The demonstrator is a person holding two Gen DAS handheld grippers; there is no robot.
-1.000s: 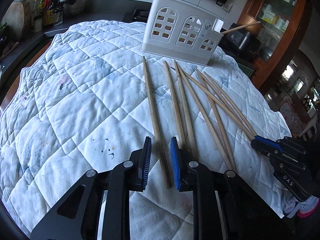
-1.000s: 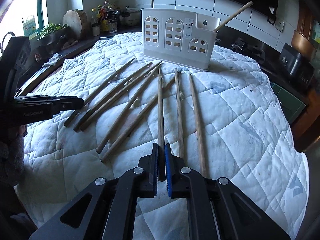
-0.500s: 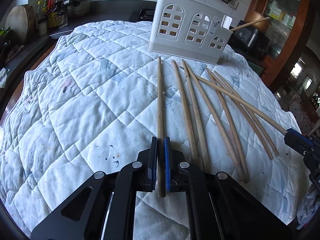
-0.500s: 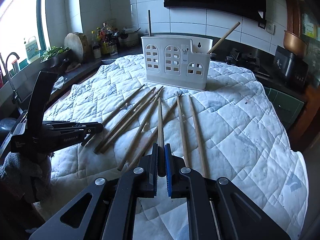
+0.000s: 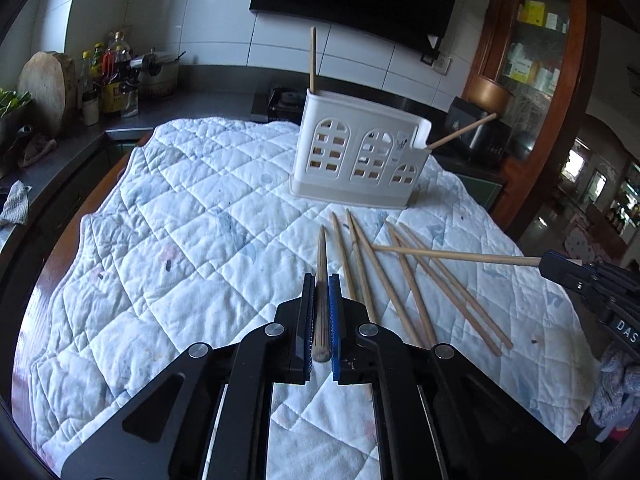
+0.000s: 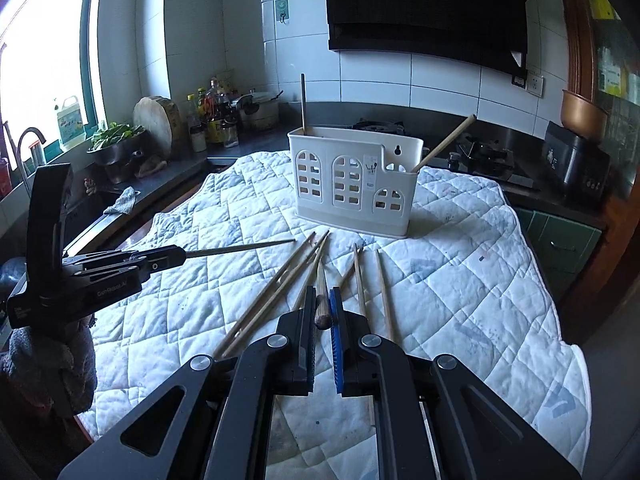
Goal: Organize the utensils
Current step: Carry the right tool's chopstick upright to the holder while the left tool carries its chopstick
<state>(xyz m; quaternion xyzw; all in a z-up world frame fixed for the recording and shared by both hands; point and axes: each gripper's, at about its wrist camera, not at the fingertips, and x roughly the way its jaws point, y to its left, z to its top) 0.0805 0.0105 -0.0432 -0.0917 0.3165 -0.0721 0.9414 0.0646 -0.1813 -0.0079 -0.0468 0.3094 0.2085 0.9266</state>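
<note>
A white utensil holder (image 5: 360,160) (image 6: 354,186) stands at the far side of the quilted cloth, with two chopsticks standing in it. My left gripper (image 5: 320,284) is shut on a chopstick (image 5: 321,280) and holds it above the cloth; it also shows at the left of the right wrist view (image 6: 176,258). My right gripper (image 6: 323,296) is shut on another chopstick (image 6: 321,292), lifted too; it shows at the right of the left wrist view (image 5: 548,264). Several loose chopsticks (image 5: 400,280) (image 6: 280,288) lie on the cloth in front of the holder.
The white quilted cloth (image 5: 180,240) covers the table. A dark counter behind holds bottles (image 6: 212,116), a round wooden board (image 6: 154,118) and a stove (image 6: 480,152). A wooden cabinet (image 5: 532,60) stands at the right.
Both grippers have risen from the cloth, each with its chopstick. The left one shut on its chopstick a second ago. The holder now appears farther ahead and lower in both views.
</note>
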